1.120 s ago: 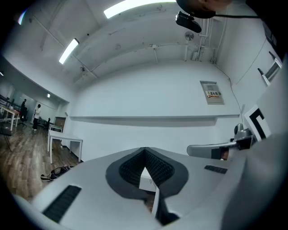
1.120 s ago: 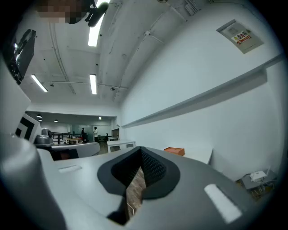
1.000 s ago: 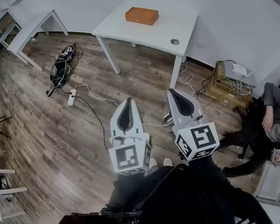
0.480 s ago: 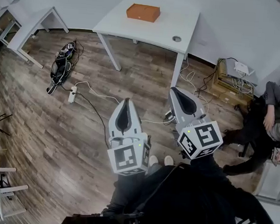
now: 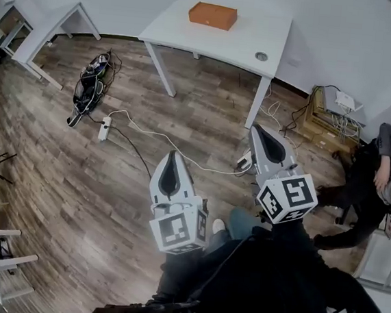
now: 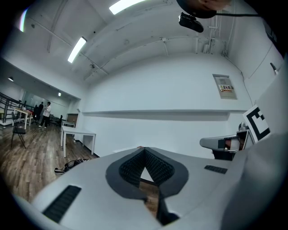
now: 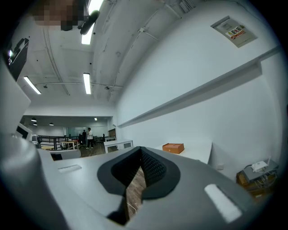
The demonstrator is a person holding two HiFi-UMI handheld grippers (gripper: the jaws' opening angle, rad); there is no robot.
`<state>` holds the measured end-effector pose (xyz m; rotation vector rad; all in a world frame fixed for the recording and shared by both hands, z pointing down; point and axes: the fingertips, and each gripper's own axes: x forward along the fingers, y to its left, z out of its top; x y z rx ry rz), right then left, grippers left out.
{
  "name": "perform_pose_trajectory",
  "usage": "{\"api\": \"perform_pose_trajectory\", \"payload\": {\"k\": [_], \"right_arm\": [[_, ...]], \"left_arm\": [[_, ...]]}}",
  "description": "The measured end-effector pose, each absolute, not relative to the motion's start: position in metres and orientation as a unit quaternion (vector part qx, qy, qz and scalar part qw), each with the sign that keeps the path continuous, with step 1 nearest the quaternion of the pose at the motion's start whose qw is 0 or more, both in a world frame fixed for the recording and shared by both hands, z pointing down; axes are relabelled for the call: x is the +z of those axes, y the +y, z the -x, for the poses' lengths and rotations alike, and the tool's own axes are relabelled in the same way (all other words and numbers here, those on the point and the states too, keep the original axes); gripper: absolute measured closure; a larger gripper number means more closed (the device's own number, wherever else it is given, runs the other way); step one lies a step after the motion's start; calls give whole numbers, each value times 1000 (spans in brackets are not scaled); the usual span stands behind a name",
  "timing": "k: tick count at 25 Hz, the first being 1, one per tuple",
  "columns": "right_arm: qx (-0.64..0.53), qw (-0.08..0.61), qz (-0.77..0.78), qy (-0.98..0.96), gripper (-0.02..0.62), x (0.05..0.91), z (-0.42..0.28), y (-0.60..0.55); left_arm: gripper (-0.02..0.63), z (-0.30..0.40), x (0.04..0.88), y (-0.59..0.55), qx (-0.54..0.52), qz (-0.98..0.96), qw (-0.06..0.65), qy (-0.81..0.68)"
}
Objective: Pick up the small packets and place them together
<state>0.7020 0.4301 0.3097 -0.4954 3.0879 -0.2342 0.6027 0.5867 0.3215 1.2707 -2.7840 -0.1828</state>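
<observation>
No small packets show in any view. An orange box (image 5: 212,14) lies on the white table (image 5: 241,40) by the far wall, and it shows again as the orange box (image 7: 173,148) in the right gripper view. My left gripper (image 5: 171,156) is held level over the wooden floor, well short of the table, its jaws shut and empty. My right gripper (image 5: 260,130) hangs beside it to the right, nearer the table leg, also shut with nothing in it. In their own views the left gripper (image 6: 144,151) and the right gripper (image 7: 140,151) show pads meeting at the tip.
A power strip (image 5: 104,128) with white cables trails across the floor between the grippers and the table. A dark bundle of gear (image 5: 90,87) lies at left. A second white table (image 5: 39,31) stands far left. A seated person (image 5: 387,171) and a cable-filled box (image 5: 334,111) are at right.
Both grippers have dropped lower in the head view, the left one more. The right one has also drifted right. Table and box now sit further right in the view.
</observation>
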Motion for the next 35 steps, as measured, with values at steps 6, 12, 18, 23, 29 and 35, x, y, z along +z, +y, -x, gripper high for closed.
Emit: {"api": "perform_pose_trajectory", "payload": {"k": [6,12,18,23,29,35], "right_arm": [[-72,-3,152,986,594,318,-653,397],[-65,8,122,990,594,307,-578,347],[-60,18,99,993,594,295,-516,298],[-61,13,90,994,594,298,-481,268],[-65,7,93,993,594,301,-444,239],[-62,6,105,993,594,307,-378,213]], "left_arm": [[607,-552,330,560,-63,-400,43,-913],[607,-486,314,514,-71,-380,38,-921],[607,-431,299,470,-71,-356,25,-932],[607,-399,301,438,-77,-352,24,-933],[607,-357,298,408,-72,-355,26,-932],[607,-286,302,378,-73,-368,22,-927]]}}
